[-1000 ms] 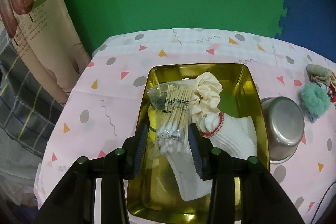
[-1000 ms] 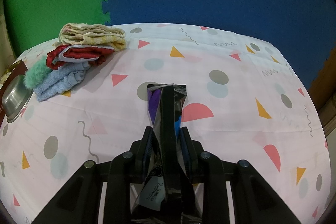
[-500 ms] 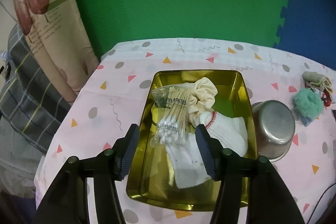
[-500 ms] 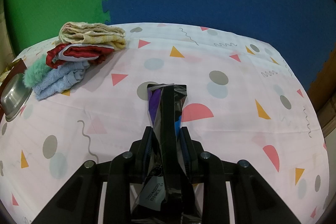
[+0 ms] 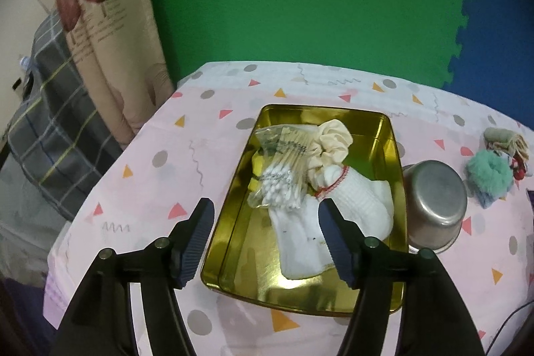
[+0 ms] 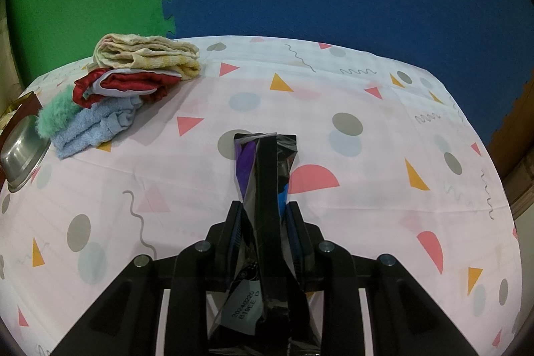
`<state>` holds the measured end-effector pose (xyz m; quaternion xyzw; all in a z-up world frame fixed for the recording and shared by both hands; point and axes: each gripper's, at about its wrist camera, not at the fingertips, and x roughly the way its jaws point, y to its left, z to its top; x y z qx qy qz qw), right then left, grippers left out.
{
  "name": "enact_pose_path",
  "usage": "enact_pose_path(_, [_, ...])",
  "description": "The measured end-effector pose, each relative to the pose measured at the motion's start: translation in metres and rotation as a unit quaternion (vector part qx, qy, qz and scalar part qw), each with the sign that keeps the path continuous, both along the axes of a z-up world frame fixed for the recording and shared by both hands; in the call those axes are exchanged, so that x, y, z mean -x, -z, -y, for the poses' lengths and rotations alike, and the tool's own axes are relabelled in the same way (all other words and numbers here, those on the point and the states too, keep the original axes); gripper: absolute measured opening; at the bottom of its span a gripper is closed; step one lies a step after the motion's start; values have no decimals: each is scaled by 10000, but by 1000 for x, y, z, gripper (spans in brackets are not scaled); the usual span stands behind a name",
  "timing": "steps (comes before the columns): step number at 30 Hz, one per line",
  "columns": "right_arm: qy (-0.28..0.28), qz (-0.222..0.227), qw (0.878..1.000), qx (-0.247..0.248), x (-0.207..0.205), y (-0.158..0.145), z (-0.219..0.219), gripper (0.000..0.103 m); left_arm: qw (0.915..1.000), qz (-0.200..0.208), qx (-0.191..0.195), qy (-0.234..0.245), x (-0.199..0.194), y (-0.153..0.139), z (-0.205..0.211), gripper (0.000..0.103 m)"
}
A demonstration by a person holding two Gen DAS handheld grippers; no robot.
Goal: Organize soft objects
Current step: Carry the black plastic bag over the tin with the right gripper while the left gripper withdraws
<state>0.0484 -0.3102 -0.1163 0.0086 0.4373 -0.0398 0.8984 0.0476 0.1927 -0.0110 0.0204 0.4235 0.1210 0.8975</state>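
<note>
The bag of cotton swabs (image 5: 283,170) lies in the gold tray (image 5: 233,216), just ahead of the left claw (image 5: 263,237), beside a cream scrunchie (image 5: 332,142) and white socks (image 5: 353,206). That claw's jaws are opening, nothing between them; lift clear without snagging the bag. The right claw (image 6: 263,222) is clamped on a black packet (image 6: 267,175); hold steady.
</note>
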Motion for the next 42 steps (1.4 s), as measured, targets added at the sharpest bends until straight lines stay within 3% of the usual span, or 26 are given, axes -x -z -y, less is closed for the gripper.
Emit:
enact_pose_path(4, [1,-10,10000,28,0,0,-1,26,9998,33,-85,-174,7,5,-5,66])
enact_pose_path(15, [279,-124,9993,213,-2,-3,-9,26,9981,60,150,-589,28,18,-28,68])
enact_pose_path(17, [316,-128,9993,181,0,-4,-11,26,9977,108,128,-664,32,18,-31,75])
enact_pose_path(22, [338,-148,9993,68,8,-8,-21,25,9970,226,-42,-732,36,17,-36,76])
enact_pose_path(42, [-435,406,9977,-314,20,-66,-106,25,9946,166,94,-1020,36,24,-54,82])
